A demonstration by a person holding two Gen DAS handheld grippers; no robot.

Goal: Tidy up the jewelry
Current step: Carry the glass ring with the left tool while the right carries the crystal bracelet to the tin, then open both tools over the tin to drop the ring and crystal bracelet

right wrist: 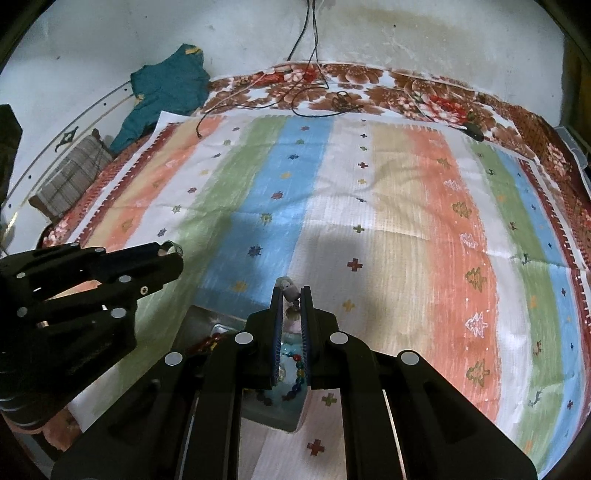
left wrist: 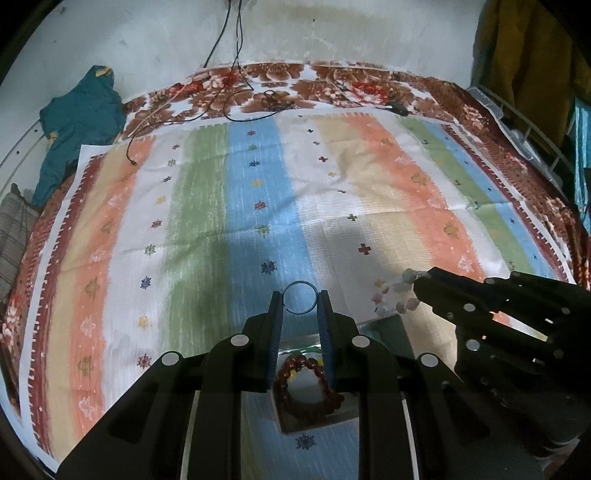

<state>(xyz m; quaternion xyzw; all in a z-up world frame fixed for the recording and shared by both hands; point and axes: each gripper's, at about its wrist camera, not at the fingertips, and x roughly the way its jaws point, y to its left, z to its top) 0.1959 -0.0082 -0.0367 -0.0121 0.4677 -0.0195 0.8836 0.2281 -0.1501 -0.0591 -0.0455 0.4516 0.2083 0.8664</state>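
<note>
I hold a thin ring bangle [left wrist: 300, 297] pinched between the fingertips of my left gripper [left wrist: 300, 301], clear above the striped cloth [left wrist: 207, 206]. My right gripper [right wrist: 291, 295] is clamped on a pale bead bracelet [right wrist: 289, 289]; from the left wrist view its pastel beads [left wrist: 393, 291] hang in a loop from the closed tips, just right of the bangle and apart from it.

Below both tools sits a clear compartment box [left wrist: 384, 325]. Under my left fingers one cell holds a dark red bead bracelet [left wrist: 308, 386]. Under my right fingers another cell holds a multicoloured bead strand [right wrist: 298, 373]; the near wall of that cell [right wrist: 301, 406] stands close beneath the right tool. How far the box runs under the grippers I cannot tell.

The two grippers are near each other, the right one crossing the lower right corner of the left view.

Ahead, the striped cloth lies flat and open up to the brown floral bedsheet [left wrist: 332, 85] bordering it. Black cables [left wrist: 236, 55] hang down the wall [left wrist: 110, 33] and trail onto the far cloth edge. A teal garment [left wrist: 79, 122] and a folded checked cloth [right wrist: 72, 177] lie at far left, well apart from the work.
</note>
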